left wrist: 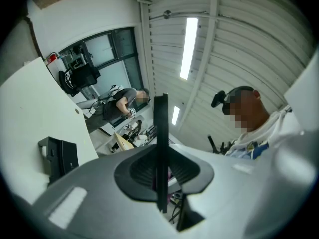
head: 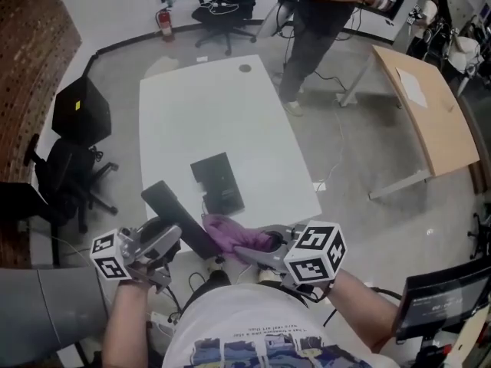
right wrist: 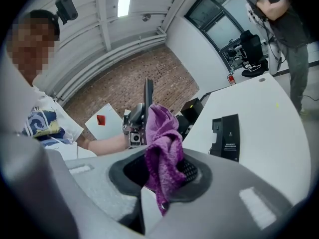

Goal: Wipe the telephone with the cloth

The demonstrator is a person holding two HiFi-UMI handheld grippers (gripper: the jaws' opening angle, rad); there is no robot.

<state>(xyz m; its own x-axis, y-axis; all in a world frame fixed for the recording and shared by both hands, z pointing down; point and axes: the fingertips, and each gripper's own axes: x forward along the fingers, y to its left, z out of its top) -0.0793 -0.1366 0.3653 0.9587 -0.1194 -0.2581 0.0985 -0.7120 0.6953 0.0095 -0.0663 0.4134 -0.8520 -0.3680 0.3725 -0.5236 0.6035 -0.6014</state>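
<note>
The black telephone base (head: 219, 182) lies on the white table (head: 215, 113) near its front edge; the right gripper view shows this base (right wrist: 227, 136) too. My left gripper (head: 173, 240) is shut on the long black handset (head: 175, 211), lifted off the base and seen edge-on between the jaws (left wrist: 161, 148). My right gripper (head: 257, 253) is shut on a bunched purple cloth (head: 234, 232). The cloth (right wrist: 162, 151) hangs from the jaws and touches the near end of the handset (right wrist: 148, 96).
A person (head: 314, 21) stands at the table's far end beside an office chair (head: 226, 10). A wooden table (head: 430, 110) stands to the right. A black chair (head: 57, 179) and a black box (head: 80, 110) are on the left, a monitor (head: 441, 305) at lower right.
</note>
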